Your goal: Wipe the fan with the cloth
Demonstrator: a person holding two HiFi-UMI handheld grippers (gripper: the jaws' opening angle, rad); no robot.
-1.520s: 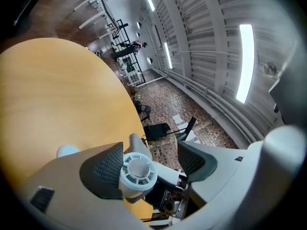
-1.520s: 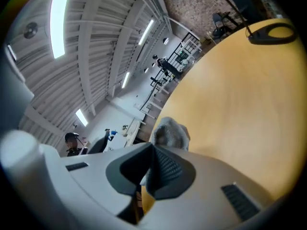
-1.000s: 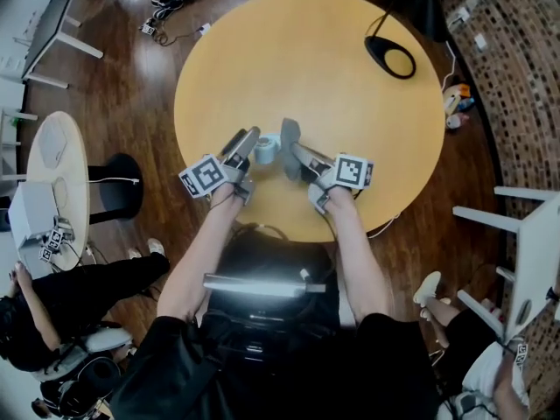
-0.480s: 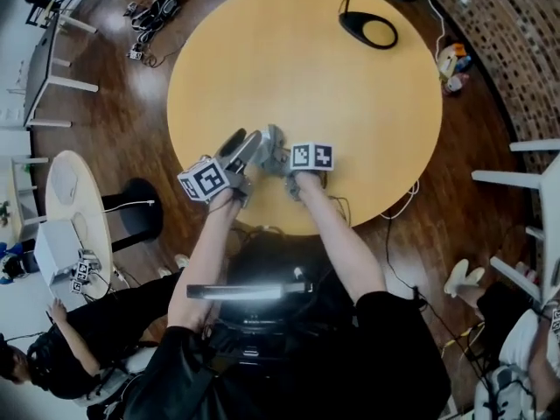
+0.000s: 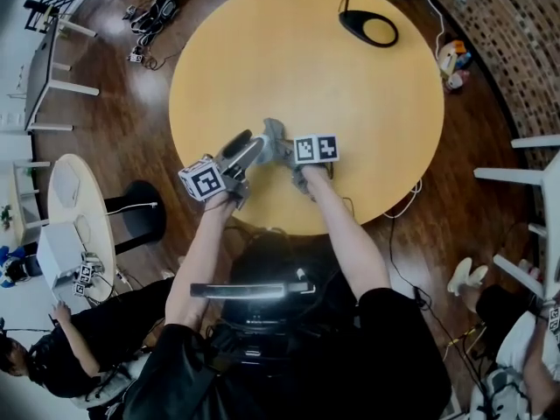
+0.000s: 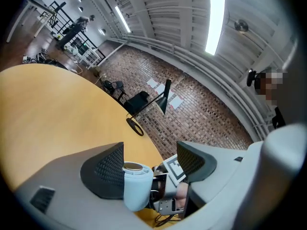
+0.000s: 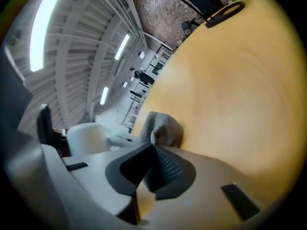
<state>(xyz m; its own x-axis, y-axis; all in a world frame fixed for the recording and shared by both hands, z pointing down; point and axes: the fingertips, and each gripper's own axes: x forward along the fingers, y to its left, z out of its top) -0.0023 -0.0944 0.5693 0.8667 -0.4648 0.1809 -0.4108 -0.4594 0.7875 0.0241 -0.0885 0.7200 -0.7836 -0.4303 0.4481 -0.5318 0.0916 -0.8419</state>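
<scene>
A small pale blue fan (image 6: pixel 138 188) stands between the jaws of my left gripper (image 6: pixel 151 158), tight against the left pad; its lower part is hidden by the gripper body. In the head view my left gripper (image 5: pixel 248 145) points up and to the right over the near part of the round yellow table (image 5: pixel 350 103). My right gripper (image 5: pixel 282 150) meets it tip to tip, shut on a bunched grey cloth (image 5: pixel 273 132). The right gripper view shows the cloth (image 7: pixel 160 128) sticking out past the closed jaws of my right gripper (image 7: pixel 151 151). In the head view the fan is covered by the cloth and the jaws.
A black desk lamp (image 5: pixel 367 26) with a ring base stands at the table's far edge. Cables lie on the wooden floor (image 5: pixel 157 24) beyond the table. A small round side table (image 5: pixel 79 208) and a seated person (image 5: pixel 61 357) are at the left, white furniture (image 5: pixel 534 173) at the right.
My right gripper has come down and to the left with the cloth, onto the left gripper's tip. The fan, seen between the grippers earlier, is now covered in the head view.
</scene>
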